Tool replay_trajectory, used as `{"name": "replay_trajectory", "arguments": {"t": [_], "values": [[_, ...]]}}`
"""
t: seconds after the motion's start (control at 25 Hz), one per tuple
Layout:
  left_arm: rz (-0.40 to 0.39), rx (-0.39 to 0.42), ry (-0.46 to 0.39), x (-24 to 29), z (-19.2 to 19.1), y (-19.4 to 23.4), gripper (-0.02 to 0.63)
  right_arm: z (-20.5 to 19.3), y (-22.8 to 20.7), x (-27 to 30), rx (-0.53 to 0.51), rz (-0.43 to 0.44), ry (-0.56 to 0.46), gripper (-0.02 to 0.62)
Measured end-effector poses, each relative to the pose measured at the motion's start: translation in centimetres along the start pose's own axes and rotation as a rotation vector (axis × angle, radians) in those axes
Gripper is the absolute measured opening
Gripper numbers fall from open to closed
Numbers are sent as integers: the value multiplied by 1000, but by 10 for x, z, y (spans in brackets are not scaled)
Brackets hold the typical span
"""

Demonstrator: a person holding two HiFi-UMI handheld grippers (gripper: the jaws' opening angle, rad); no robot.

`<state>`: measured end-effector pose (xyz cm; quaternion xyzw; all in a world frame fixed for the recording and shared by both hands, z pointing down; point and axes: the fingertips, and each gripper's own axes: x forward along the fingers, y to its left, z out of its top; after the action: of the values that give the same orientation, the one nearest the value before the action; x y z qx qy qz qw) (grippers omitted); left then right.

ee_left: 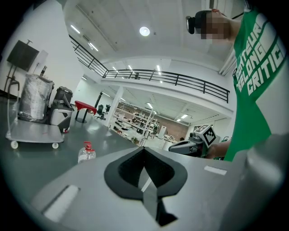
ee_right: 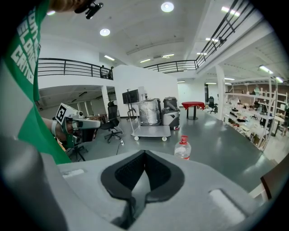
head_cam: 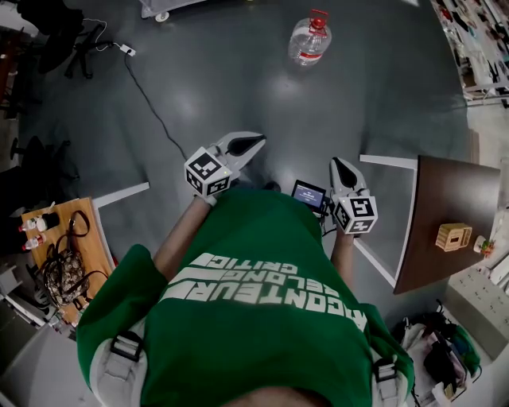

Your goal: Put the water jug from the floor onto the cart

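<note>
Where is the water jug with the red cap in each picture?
Head view: the water jug stands on the floor near the top, right of middle.
Left gripper view: water jug at lower left, on the floor.
Right gripper view: water jug just right of middle.
Shared landmark: the wheeled cart behind it.

Wide grey floor [head_cam: 238, 87] lies open ahead of my left claw [head_cam: 248, 145] and right claw [head_cam: 342, 168], with a clear run to the water jug [head_cam: 309, 38]. A black cable [head_cam: 147, 99] snakes over the floor on my left, near the office chairs [head_cam: 60, 36]. A dark worktop [head_cam: 449, 191] crowds my right and a cluttered wooden worktop [head_cam: 83, 238] my left. Beyond the jug, the cart [ee_right: 151, 131] carries a wrapped load [ee_right: 149, 113], with bare deck in front.
</note>
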<state>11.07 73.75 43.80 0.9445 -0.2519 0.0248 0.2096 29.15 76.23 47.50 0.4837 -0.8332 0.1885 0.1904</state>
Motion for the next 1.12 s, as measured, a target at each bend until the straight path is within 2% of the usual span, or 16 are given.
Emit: {"name": "replay_trajectory", "arguments": {"t": [0.84, 1.12], "values": [[-14, -36, -23, -20, 21, 96, 9, 42, 32, 87, -72, 8, 67, -8], [-25, -53, 29, -42, 9, 124, 8, 52, 50, 107, -88, -17, 66, -7]]}}
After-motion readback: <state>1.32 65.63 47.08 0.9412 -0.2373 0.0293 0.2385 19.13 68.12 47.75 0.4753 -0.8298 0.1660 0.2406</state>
